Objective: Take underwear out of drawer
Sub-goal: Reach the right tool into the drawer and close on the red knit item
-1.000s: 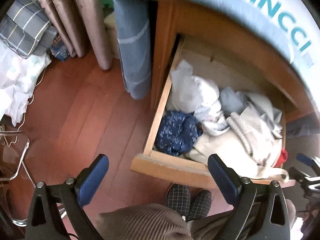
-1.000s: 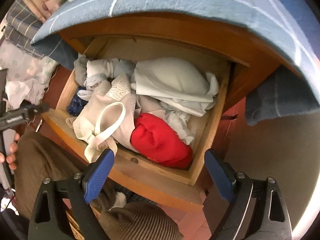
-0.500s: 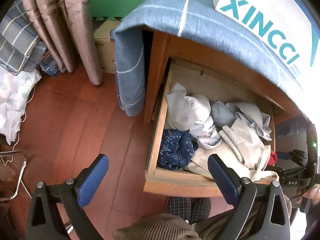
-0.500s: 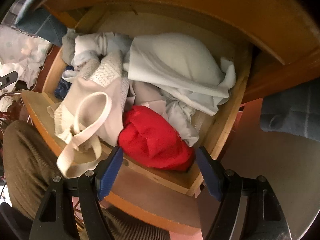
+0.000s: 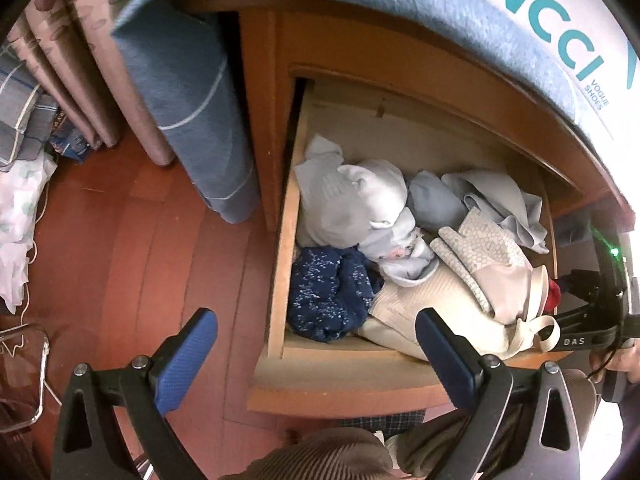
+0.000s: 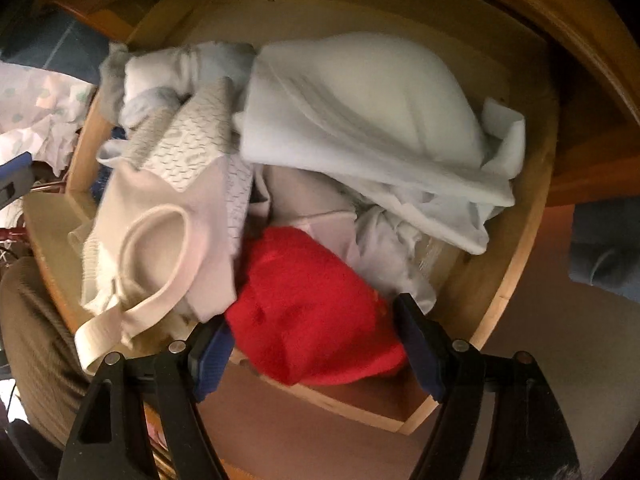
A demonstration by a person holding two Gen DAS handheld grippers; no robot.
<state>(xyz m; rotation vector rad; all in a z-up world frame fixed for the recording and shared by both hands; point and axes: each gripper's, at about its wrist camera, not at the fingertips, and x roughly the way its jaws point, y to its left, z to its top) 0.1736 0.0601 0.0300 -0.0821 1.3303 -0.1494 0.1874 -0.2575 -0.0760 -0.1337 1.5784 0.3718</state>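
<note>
1. The drawer is standing pulled out of the cabinet, its front edge lying nearest the person.
2. A speckled garment is lying in the drawer's front left corner.
3. A knitted bundle is sitting in the front right corner, between the right gripper's fingers.
4. A strapped garment is lying along the front edge between them, its strap hanging over it.
5. A folded cloth is lying toward the back right.
</note>
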